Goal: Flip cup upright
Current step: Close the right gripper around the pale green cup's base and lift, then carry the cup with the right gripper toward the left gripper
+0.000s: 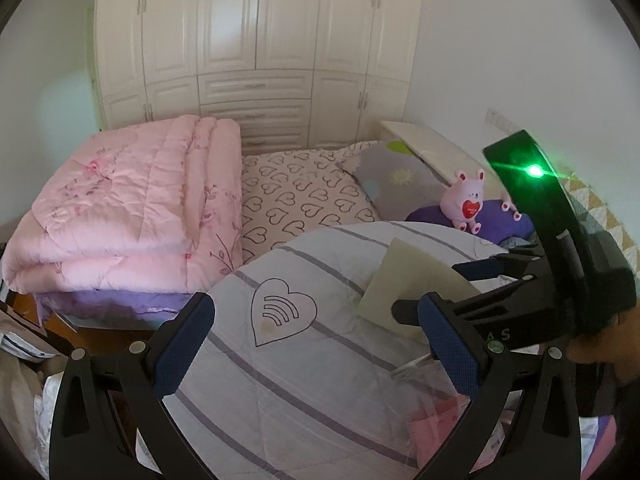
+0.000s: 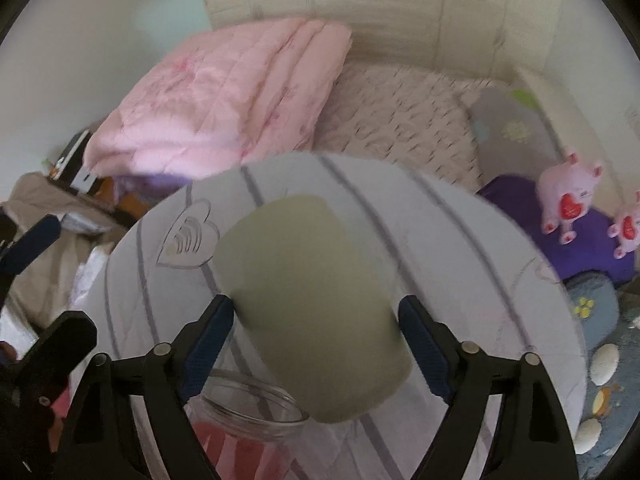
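Left gripper (image 1: 320, 344) open at bottom, right gripper (image 1: 452, 292) around pale cup (image 1: 404, 284) at right, striped cushion (image 1: 304, 380) centre

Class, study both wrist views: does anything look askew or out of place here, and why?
The pale green cup is tilted, not upright, held between the right gripper fingers above a striped quilt. A clear glass jar sits beneath it on the soft bedding, an odd, unsteady spot. The left gripper is open and empty.
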Available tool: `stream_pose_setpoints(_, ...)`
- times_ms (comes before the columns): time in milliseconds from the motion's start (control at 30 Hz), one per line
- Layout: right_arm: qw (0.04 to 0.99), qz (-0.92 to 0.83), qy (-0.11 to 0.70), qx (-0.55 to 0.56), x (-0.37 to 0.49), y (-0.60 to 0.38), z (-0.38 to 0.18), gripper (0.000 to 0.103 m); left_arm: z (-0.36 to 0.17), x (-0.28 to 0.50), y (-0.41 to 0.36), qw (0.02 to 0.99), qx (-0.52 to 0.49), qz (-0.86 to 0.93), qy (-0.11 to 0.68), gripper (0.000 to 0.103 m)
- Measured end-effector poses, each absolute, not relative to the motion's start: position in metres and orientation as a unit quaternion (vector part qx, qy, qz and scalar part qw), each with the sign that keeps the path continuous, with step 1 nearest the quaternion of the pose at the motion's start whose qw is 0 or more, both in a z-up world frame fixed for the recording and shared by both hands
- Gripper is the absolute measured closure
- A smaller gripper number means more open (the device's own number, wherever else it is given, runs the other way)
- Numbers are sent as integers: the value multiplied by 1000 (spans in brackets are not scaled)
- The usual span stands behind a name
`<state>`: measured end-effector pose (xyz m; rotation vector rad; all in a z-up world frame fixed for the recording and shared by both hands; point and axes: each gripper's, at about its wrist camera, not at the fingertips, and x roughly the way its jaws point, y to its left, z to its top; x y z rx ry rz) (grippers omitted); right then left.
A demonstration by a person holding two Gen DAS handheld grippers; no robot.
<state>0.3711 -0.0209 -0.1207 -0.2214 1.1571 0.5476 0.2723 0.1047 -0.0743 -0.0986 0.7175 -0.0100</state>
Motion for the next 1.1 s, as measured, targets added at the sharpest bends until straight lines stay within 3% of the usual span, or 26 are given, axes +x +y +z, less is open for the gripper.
stream_pose_setpoints(267, 767, 251, 560, -186, 372, 1, -142, 12, -77, 274, 103, 931, -46, -10, 362, 0)
stream_pose_setpoints(600, 781, 246, 543, -183, 370, 1, -139, 14, -82, 277, 104, 927, -47, -4, 372, 0)
stream_pose_setpoints(1100, 839, 197, 483, -153, 333, -29, -82, 14, -37, 238, 88, 939, -46, -5, 342, 0)
